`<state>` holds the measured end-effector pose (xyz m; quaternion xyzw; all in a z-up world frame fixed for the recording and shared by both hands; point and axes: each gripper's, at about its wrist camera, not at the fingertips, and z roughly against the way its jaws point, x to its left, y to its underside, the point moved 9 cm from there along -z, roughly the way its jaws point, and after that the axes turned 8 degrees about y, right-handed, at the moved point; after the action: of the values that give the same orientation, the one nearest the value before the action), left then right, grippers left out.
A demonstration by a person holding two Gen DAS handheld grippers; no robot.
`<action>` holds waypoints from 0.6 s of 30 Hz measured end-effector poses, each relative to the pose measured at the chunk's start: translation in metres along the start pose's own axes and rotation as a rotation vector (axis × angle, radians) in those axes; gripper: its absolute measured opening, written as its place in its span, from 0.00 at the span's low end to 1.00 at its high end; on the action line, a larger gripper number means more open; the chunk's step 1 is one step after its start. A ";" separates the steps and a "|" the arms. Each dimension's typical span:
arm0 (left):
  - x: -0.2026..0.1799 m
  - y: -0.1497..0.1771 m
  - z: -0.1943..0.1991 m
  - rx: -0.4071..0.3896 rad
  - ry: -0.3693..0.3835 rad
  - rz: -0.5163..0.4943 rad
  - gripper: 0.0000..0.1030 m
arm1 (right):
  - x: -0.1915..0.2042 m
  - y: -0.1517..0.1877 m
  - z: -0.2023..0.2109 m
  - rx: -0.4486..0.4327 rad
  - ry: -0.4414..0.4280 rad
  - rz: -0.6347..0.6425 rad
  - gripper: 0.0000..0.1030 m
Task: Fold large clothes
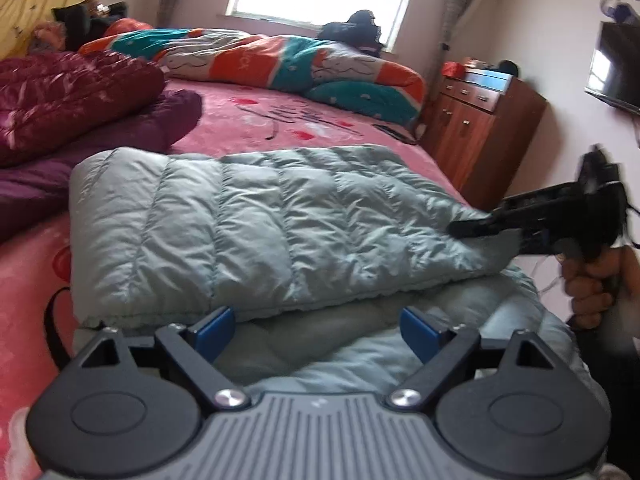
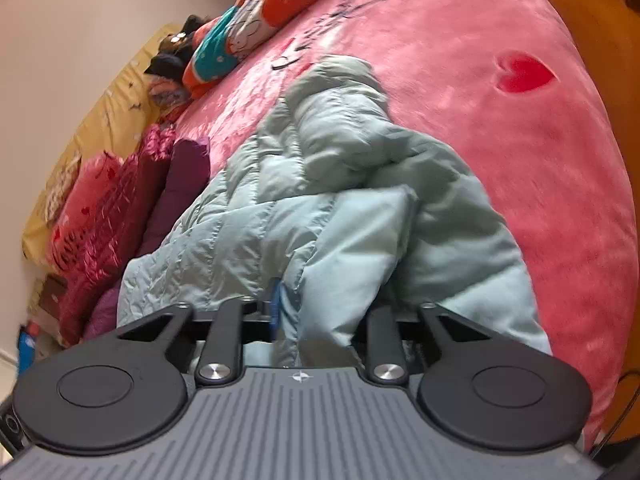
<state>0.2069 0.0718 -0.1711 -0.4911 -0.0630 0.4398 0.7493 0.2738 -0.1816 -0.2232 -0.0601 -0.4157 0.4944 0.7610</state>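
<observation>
A pale grey-green quilted down jacket [image 1: 248, 224] lies partly folded on the pink bed; it also shows in the right wrist view [image 2: 340, 184]. My left gripper [image 1: 318, 330] is open with its blue pads wide apart, hovering just above the jacket's near edge and holding nothing. My right gripper [image 1: 468, 229] shows in the left wrist view at the jacket's right corner, pinching the fabric. In the right wrist view my right gripper [image 2: 292, 312] is shut on a fold of the jacket, which bunches up between the fingers.
A pink bedspread [image 1: 280, 120] covers the bed. A maroon jacket [image 1: 68, 100] and a purple garment [image 1: 36, 184] lie at the left. A colourful quilt [image 1: 280, 60] lies at the back. A wooden cabinet [image 1: 480, 128] stands at the right, a TV [image 1: 616, 68] beyond it.
</observation>
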 end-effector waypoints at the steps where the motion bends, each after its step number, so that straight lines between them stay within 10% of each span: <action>1: 0.006 0.001 -0.001 0.004 -0.024 0.016 0.87 | 0.007 -0.002 0.004 -0.015 0.013 0.039 0.18; 8: 0.036 -0.012 0.002 -0.063 -0.137 0.096 0.87 | 0.084 -0.034 0.042 -0.253 0.071 0.383 0.11; 18: 0.068 -0.044 0.007 -0.212 -0.204 0.134 0.87 | 0.135 -0.116 0.042 -0.440 0.069 0.421 0.11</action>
<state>0.2708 0.1203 -0.1554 -0.5233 -0.1522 0.5272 0.6519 0.3479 -0.1451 -0.0603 -0.3252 -0.4652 0.5369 0.6242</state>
